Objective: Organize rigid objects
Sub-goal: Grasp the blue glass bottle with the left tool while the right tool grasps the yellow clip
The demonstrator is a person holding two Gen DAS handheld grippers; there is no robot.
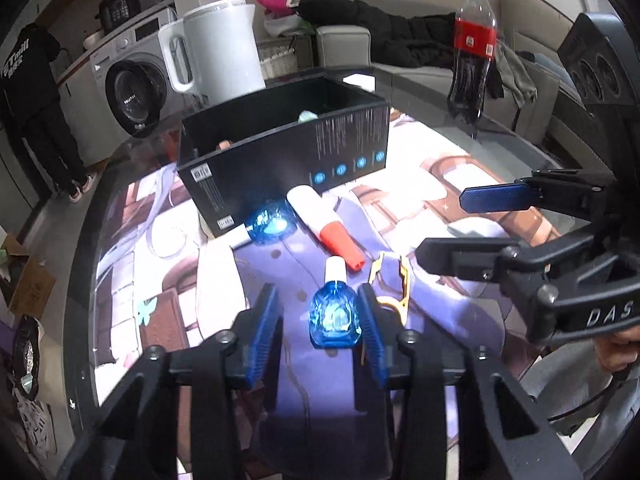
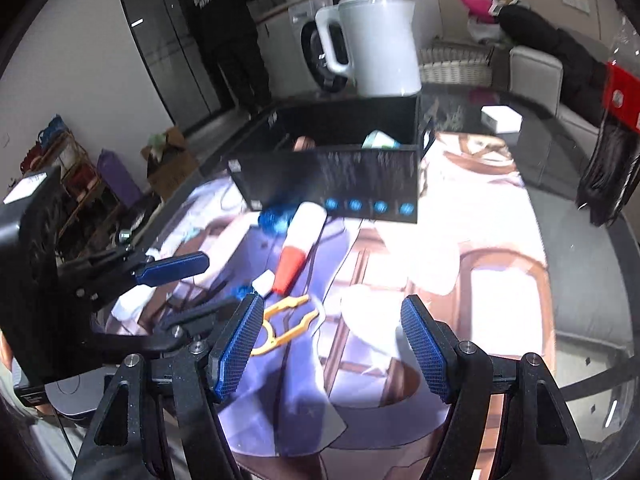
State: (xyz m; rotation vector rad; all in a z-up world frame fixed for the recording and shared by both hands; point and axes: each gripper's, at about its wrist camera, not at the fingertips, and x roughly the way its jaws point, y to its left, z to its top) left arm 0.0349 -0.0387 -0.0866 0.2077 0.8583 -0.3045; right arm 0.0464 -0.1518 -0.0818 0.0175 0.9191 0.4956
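Here, my left gripper [image 1: 320, 320] straddles a small blue bottle [image 1: 334, 320] lying on the printed mat [image 1: 460, 320], white cap pointing away from me. The right pad [image 1: 370, 324] sits against the bottle's side; the left pad [image 1: 262, 332] stands clear of it, so the jaws are apart and not clamped.

My right gripper [image 2: 330, 344] hangs over the mat with its fingers spread wide and nothing between them. A yellow clip [image 2: 282, 326] lies just beside its left pad [image 2: 234, 344], whether touching I cannot tell.

Beyond the bottle lies a white tube [image 1: 324, 226] with an orange cap, tilted across the mat. A second blue bottle [image 1: 268, 222] rests beside it, against the front wall of the black box [image 1: 288, 160]. The box stands open and holds a few items, too hidden to identify.

Behind the box stands a white kettle [image 1: 216, 50]. A cola bottle [image 1: 472, 46] stands upright, well to the right.
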